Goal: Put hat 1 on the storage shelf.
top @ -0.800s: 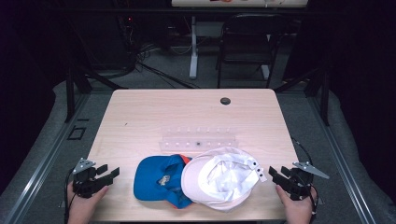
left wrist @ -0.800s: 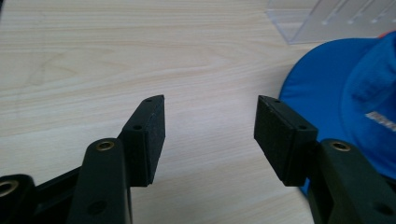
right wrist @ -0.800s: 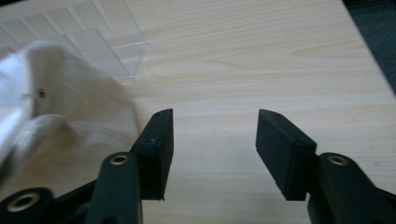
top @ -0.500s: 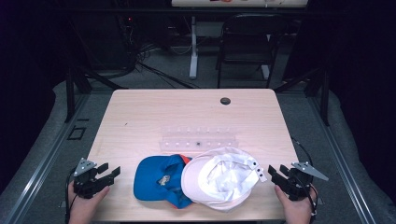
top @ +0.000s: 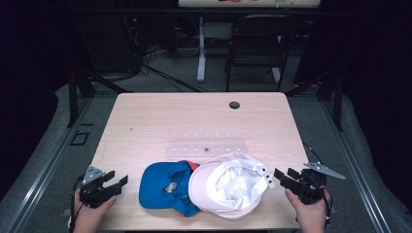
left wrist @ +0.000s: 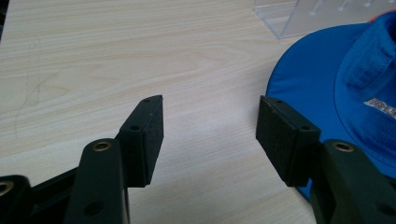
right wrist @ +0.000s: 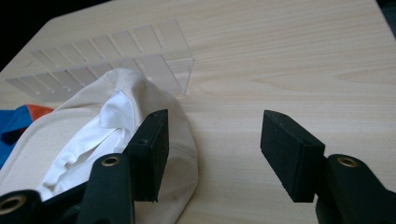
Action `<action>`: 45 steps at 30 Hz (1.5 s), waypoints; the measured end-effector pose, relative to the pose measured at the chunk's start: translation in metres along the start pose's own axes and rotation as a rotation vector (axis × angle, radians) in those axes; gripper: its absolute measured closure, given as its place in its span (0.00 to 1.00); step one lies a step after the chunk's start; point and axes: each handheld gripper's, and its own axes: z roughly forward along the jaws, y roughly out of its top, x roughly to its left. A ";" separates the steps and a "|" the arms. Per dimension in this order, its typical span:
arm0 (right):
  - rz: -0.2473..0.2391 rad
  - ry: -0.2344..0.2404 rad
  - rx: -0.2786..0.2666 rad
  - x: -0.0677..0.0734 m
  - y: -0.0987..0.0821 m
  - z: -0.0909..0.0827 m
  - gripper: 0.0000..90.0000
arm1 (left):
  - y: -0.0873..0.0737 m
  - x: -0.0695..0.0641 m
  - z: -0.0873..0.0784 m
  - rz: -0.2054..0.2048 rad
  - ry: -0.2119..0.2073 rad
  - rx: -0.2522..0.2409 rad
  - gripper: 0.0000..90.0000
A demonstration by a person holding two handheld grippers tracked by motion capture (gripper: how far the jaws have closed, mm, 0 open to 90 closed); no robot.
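Observation:
A blue cap (top: pixel 163 187) (left wrist: pixel 345 88) lies upside down near the table's front edge, and a white cap (top: pixel 233 184) (right wrist: pixel 93 140) overlaps its right side, also inside up. My left gripper (top: pixel 114 184) (left wrist: pixel 210 135) rests at the front left corner, open, its jaws pointing toward the blue cap's brim with bare wood between them. My right gripper (top: pixel 284 178) (right wrist: pixel 212 149) sits at the front right, open, just right of the white cap. Nothing is between its jaws.
A clear plastic rack (top: pixel 206 143) (right wrist: pixel 107 58) (left wrist: pixel 322 14) stands on the wooden table (top: pixel 160 116) just behind the caps. A dark round grommet (top: pixel 234 105) sits near the far edge. A black chair (top: pixel 255 43) and cables are on the floor beyond.

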 end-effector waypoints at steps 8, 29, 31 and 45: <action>-0.012 0.035 0.140 0.007 0.028 -0.005 0.55 | -0.001 -0.002 0.003 0.006 -0.008 0.017 0.47; 0.100 0.331 0.227 0.022 0.055 -0.006 0.35 | -0.001 -0.004 0.005 0.032 -0.014 0.060 0.49; 0.104 0.343 0.228 0.022 0.056 -0.005 0.35 | -0.001 -0.004 0.005 0.032 -0.015 0.060 0.49; 0.080 0.169 0.380 0.017 0.059 0.014 0.47 | -0.002 -0.005 0.005 0.029 -0.011 0.057 0.49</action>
